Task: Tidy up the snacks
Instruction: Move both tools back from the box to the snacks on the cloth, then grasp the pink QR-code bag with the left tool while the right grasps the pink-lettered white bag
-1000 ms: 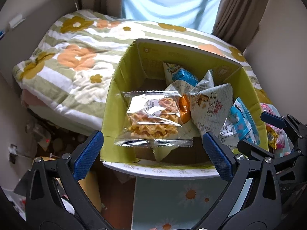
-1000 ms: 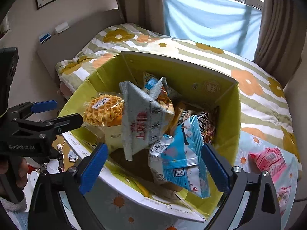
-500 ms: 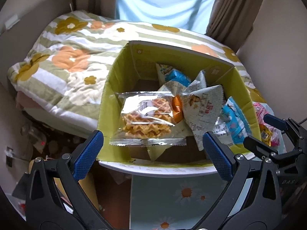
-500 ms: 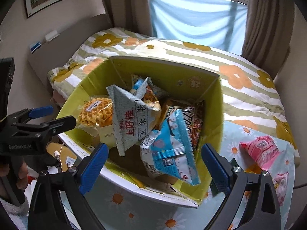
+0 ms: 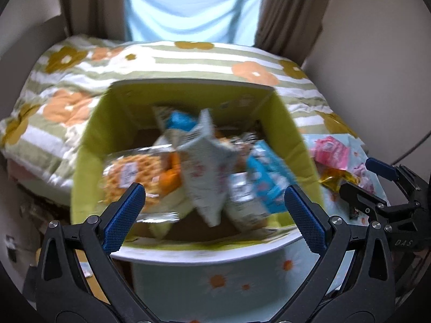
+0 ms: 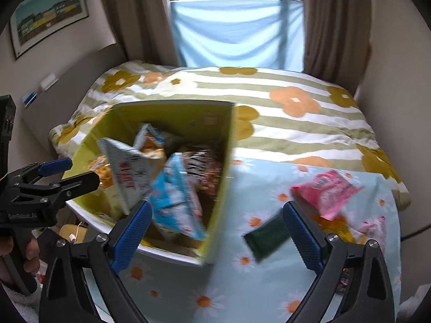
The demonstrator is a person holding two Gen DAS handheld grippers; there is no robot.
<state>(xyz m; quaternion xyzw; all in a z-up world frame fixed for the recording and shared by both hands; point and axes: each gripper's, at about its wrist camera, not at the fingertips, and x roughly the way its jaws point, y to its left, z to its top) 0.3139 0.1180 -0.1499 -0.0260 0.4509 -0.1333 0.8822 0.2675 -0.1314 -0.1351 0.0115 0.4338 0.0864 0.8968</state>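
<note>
Both grippers are held up in front of the box (image 5: 89, 145), and neither has anything in it: the left gripper (image 5: 214, 210) has its blue pads spread wide, and the right gripper (image 6: 216, 223) is spread just as wide. The box is yellow-green, open at the top, and sits at the edge of a table covered with a pale blue daisy cloth (image 6: 242, 282), right against a bed (image 6: 296, 123) with a striped flower quilt. It is crammed with snacks standing every which way: a waffle pack (image 5: 129, 172) leaning at the left wall, a white pouch (image 5: 207, 167) with red print in the middle, a blue pack (image 5: 269, 177) towards the right. Both views are blurred, so the labels can't be read. Outside the box, on the cloth, lie a pink pack (image 6: 327, 191), a dark green packet (image 6: 265, 238) just beside the right gripper's pad, and a gold wrapper (image 5: 332, 181) near the pink one.
</note>
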